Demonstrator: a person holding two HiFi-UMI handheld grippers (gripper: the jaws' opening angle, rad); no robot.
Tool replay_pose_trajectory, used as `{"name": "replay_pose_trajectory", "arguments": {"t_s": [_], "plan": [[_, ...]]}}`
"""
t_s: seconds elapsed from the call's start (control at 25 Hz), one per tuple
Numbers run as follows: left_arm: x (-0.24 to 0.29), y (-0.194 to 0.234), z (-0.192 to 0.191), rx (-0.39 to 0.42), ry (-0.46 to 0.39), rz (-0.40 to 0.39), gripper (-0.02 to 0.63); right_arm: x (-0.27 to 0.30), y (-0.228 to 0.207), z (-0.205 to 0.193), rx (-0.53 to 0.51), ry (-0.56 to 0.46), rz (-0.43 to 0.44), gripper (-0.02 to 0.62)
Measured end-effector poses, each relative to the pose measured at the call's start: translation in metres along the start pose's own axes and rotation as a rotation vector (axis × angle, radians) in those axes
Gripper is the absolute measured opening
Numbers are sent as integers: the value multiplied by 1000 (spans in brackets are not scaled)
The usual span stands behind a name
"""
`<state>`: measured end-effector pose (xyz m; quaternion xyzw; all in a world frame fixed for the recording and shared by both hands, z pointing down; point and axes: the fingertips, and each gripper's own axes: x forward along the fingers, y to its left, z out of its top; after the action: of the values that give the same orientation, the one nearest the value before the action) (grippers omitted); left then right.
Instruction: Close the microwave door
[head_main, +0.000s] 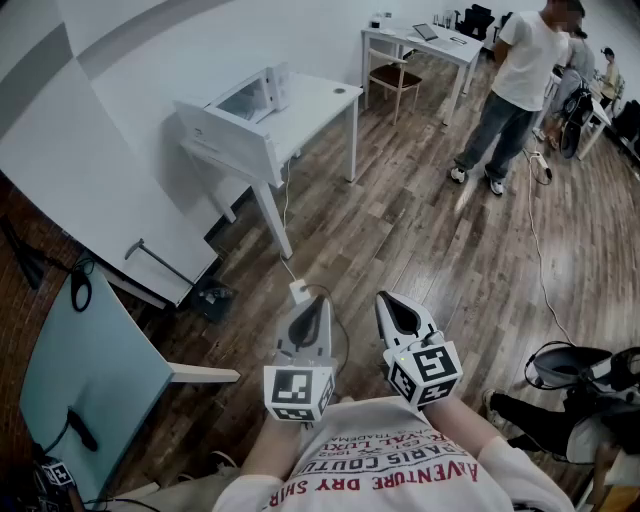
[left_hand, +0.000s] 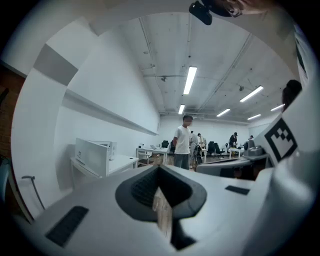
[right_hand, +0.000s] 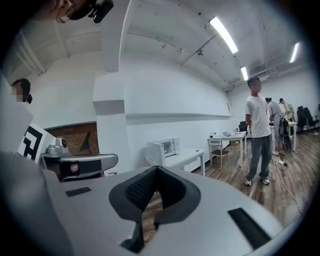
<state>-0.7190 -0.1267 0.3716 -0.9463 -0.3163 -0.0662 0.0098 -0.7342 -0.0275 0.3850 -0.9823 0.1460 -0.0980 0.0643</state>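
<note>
**A:** Looking at the tools first, what are they like?

**B:** Smooth, pale grey plastic shells, each tapering to a blunt point. The left gripper (head_main: 319, 299) and right gripper (head_main: 384, 300) sit side by side at the lower centre of the head view. Each carries a cube printed with black-and-white squares. Dark ribbed pads (left_hand: 145, 187) line the inside of the jaws.

**A:** Clenched or released?

**B:** Both clenched. On each, the jaw tips meet and nothing is caught between them.

**A:** And the microwave?

**B:** The boxy white microwave (head_main: 258, 93) is in the upper left of the head view. It stands on a white rectangular table (head_main: 322, 100) with thin legs, against a plain white wall (head_main: 180, 40). Its flat white door (head_main: 228, 132) stands open, swung out from the front.

**A:** How does it lie relative to the grippers?

**B:** Well apart, with brown wood-plank floor (head_main: 420, 230) between them. In the right gripper view it shows just above the jaws. In the left gripper view it lies off to the left.
</note>
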Motion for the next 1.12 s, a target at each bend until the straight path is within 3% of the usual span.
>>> {"name": "replay_pose_trajectory", "arguments": {"t_s": [0.68,1.12], "plan": [[6,13,-9,-44,9,-20,6,9,-3,-7,31,21,-48,6],[48,48,-15,-92,25,65,6,55,-30,-5,32,40,14,6]]}}
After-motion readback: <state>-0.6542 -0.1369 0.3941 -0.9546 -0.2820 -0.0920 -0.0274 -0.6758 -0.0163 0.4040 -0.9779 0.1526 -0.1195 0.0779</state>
